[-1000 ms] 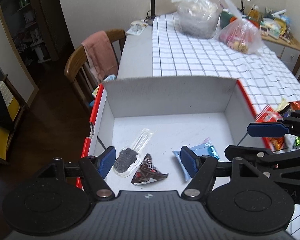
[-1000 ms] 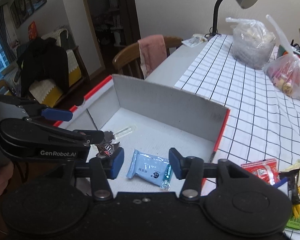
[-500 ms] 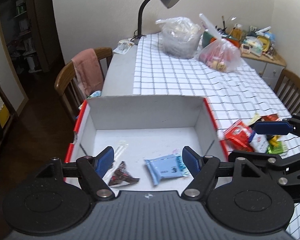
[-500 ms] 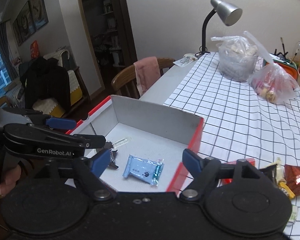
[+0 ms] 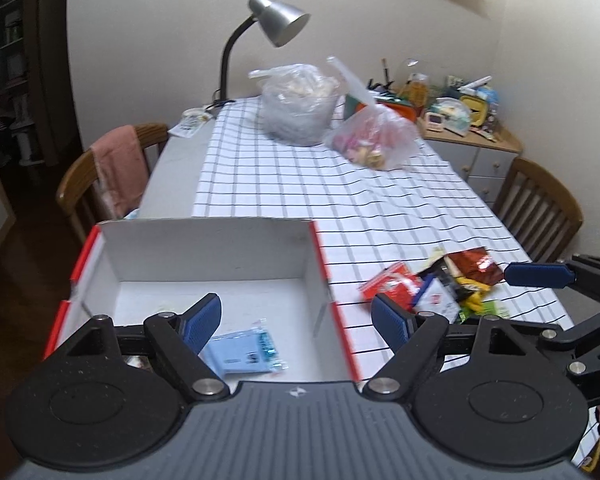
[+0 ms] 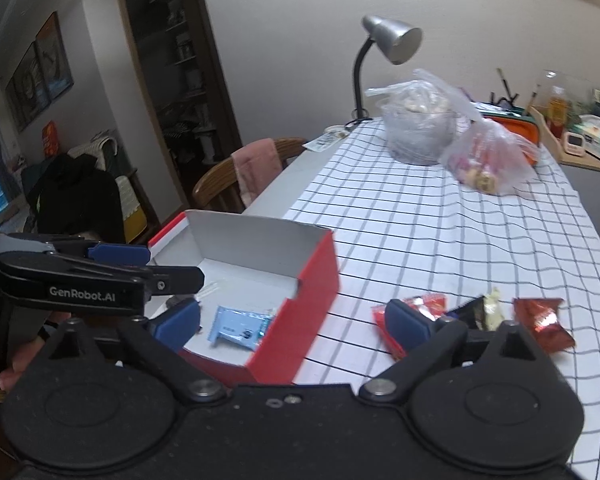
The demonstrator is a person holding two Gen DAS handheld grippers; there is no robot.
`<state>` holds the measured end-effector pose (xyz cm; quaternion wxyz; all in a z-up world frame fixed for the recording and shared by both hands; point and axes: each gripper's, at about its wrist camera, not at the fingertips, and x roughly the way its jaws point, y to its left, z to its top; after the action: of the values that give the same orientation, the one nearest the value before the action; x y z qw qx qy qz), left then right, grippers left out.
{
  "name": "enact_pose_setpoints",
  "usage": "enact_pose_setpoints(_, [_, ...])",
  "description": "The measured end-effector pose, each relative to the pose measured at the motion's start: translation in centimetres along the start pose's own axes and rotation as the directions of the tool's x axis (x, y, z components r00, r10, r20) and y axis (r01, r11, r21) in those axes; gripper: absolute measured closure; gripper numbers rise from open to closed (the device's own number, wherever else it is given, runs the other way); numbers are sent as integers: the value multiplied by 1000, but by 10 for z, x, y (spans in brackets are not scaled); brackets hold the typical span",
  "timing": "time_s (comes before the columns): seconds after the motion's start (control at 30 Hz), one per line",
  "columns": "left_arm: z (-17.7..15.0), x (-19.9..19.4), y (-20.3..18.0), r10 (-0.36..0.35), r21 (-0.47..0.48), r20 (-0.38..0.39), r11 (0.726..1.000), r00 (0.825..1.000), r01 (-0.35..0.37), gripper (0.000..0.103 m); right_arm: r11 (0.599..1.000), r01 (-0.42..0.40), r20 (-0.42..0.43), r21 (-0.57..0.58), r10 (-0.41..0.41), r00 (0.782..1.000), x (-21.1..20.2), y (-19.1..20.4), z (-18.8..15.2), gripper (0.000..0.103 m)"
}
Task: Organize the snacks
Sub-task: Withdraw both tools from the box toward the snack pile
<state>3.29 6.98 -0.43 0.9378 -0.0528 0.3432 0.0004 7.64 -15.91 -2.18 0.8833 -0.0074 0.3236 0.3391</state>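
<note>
A red box (image 5: 212,248) with a white inside stands at the table's near left corner, and a light blue snack packet (image 5: 240,354) lies on its floor. Loose snack packets (image 5: 432,292) are piled on the checked cloth to its right. My left gripper (image 5: 296,316) hovers over the box's right wall with its jaws opening and nothing between them. My right gripper (image 6: 292,316) hangs above the box's near corner (image 6: 304,312). Its jaws are also opening, empty, and its right finger is in front of the snack pile (image 6: 484,310). One of its fingers (image 5: 540,274) shows at the right in the left wrist view.
A desk lamp (image 5: 276,26) and two filled plastic bags (image 5: 296,104) (image 5: 376,140) stand at the far end of the table. There are wooden chairs at the left (image 5: 112,168) and right (image 5: 540,208). A cluttered sideboard (image 5: 460,112) stands behind. A person's hand (image 6: 16,364) holds the left gripper.
Both grippers have drawn back from the box, risen a little and swung right, bringing the snack pile into view. Both sets of jaws have widened. The blue packet stays in the box.
</note>
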Motion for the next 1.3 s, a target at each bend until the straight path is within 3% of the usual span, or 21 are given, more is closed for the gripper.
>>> enact_pose_setpoints(0.5, [0,27,-69,-108,-6,-3,994,994,108,6,991,110,-28,79,-109,994,-35,-82,-37,2])
enact_pose_setpoints(0.77, [-14,62,-103,-107,8,-78,994,991,108,6,983,178,-88,41,-174,981,-33,-111,-64,2])
enact_pose_setpoints(0.93, [-26,75,-126,-93,49,-83,994,992,97,6,980,200,-122,24,-195,973,-31,-134,-75,2])
enact_pose_setpoints(1.17, [-36,93,-156,-109,56,-94,992,990,115,6,982,175,-156,-70,-184,970,-20,-173,-77,2])
enact_pose_setpoints(1.3, [-41,106,-172,-116,36,-113,992,987,121,6,984,110,-191,-143,-136,972,-7,-193,-74,2])
